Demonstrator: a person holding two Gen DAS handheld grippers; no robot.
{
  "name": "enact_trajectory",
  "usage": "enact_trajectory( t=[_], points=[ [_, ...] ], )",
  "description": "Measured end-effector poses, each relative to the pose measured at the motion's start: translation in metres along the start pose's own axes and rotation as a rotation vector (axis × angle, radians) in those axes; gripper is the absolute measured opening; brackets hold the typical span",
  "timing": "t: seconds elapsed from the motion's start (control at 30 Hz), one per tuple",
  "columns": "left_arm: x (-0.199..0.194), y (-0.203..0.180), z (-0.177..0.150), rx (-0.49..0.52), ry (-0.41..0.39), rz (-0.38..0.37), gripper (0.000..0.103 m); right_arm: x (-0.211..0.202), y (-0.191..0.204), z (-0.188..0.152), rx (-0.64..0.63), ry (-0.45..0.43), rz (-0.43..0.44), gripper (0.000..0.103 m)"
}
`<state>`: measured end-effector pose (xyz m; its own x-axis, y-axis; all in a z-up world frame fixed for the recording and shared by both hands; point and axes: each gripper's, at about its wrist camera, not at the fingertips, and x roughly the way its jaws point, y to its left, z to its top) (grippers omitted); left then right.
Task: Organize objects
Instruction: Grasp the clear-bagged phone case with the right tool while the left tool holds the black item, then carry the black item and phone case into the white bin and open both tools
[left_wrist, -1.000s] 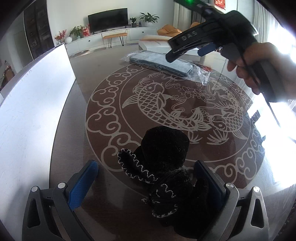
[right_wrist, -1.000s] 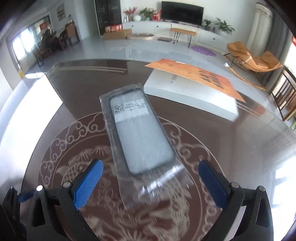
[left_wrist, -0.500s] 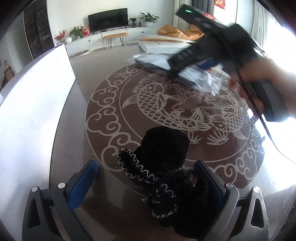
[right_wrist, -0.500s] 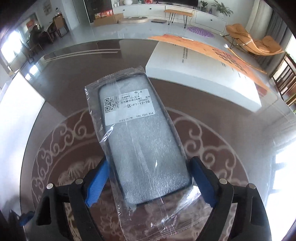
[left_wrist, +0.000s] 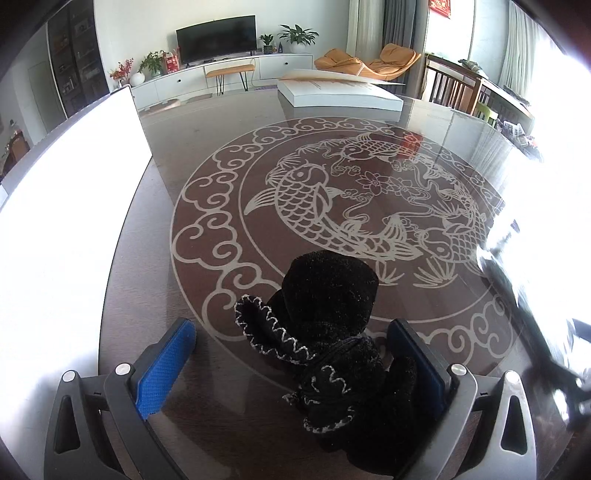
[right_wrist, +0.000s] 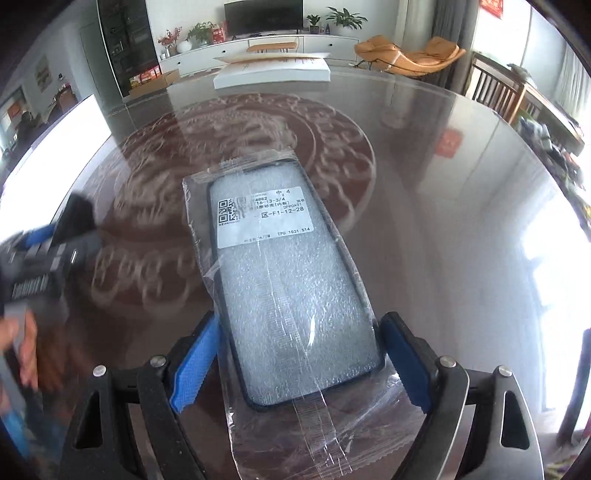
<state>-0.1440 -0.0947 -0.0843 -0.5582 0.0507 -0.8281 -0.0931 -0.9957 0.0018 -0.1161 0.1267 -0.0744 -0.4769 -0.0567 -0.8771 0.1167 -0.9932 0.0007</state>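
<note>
Left wrist view, left to right: white board (left_wrist: 62, 206) lay along the left side of the glass-topped table (left_wrist: 221, 147) with its carp pattern. Left gripper (left_wrist: 295, 365) pointed down at the table, blue pads wide apart, nothing clamped. Black knitted item (left_wrist: 332, 332) with pale zigzag stitching sat on the table between the fingers, pushed toward the right pad and seemingly touching it; left pad (left_wrist: 162, 369) stood well clear of it. A white box (left_wrist: 340, 96) sat at the far edge of the table. At the far right, a dark blurred shape was the right gripper's body; no detail readable.

Right wrist view, left to right: a hand (right_wrist: 18, 354) on the blurred left gripper appeared at the left edge. Right gripper (right_wrist: 299, 363) held a phone case in a clear plastic bag (right_wrist: 291, 295), white barcode label near the far end. Both blue pads sat against the case's long sides at its near end, jaws easing apart slightly. The bagged case stuck out forward over the table; could not tell if its far end touched the glass. The background was motion-smeared.
</note>
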Motion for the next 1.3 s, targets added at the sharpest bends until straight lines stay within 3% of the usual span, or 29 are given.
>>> enact_trajectory(
  t=[0.13, 0.17, 0.3, 0.47, 0.53, 0.6, 0.63, 0.67, 0.7, 0.87, 0.97, 1.03, 1.17, 1.3],
  points=[
    [-0.004, 0.001, 0.000, 0.016, 0.076, -0.011, 0.103, -0.025, -0.034, -0.003, 0.111, 0.033, 0.210, 0.090],
    [-0.007, 0.002, -0.002, 0.014, 0.095, -0.022, 0.103, -0.028, -0.044, -0.002, 0.144, 0.034, 0.226, 0.090],
    [-0.017, 0.014, -0.011, -0.045, 0.093, -0.076, 0.103, -0.032, -0.063, 0.029, 0.151, 0.063, 0.169, 0.096],
    [-0.018, 0.012, -0.008, -0.018, 0.100, -0.060, 0.103, 0.003, -0.030, 0.055, 0.015, 0.207, 0.235, 0.096],
    [-0.019, 0.009, -0.003, -0.001, 0.086, -0.054, 0.103, 0.018, -0.011, 0.057, -0.055, 0.238, 0.201, 0.096],
    [-0.019, 0.003, -0.001, 0.028, 0.067, -0.046, 0.068, 0.018, -0.002, 0.046, -0.116, 0.216, 0.145, 0.099],
    [-0.020, 0.001, -0.001, 0.038, 0.057, -0.043, 0.040, 0.017, 0.001, 0.044, -0.133, 0.206, 0.120, 0.099],
    [-0.020, 0.000, 0.000, 0.059, 0.044, -0.023, 0.036, 0.016, 0.001, 0.042, -0.137, 0.188, 0.101, 0.093],
    [-0.022, -0.001, -0.002, 0.058, 0.047, -0.063, 0.035, 0.012, 0.000, 0.039, -0.143, 0.165, 0.085, 0.076],
    [-0.057, 0.001, -0.008, -0.037, -0.004, -0.211, 0.034, -0.015, -0.021, 0.027, -0.067, 0.148, 0.129, 0.076],
    [-0.104, 0.018, -0.003, -0.117, -0.082, -0.309, 0.034, -0.048, -0.022, 0.035, -0.015, 0.092, 0.214, 0.076],
    [-0.139, 0.038, 0.002, -0.149, -0.145, -0.326, 0.034, -0.079, -0.005, 0.052, -0.013, 0.033, 0.282, 0.076],
    [-0.205, 0.102, 0.002, -0.190, -0.267, -0.209, 0.034, -0.130, 0.061, 0.086, -0.063, -0.057, 0.453, 0.076],
    [-0.232, 0.186, -0.025, -0.273, -0.269, 0.035, 0.034, -0.155, 0.166, 0.116, -0.133, -0.083, 0.656, 0.076]
  ],
)
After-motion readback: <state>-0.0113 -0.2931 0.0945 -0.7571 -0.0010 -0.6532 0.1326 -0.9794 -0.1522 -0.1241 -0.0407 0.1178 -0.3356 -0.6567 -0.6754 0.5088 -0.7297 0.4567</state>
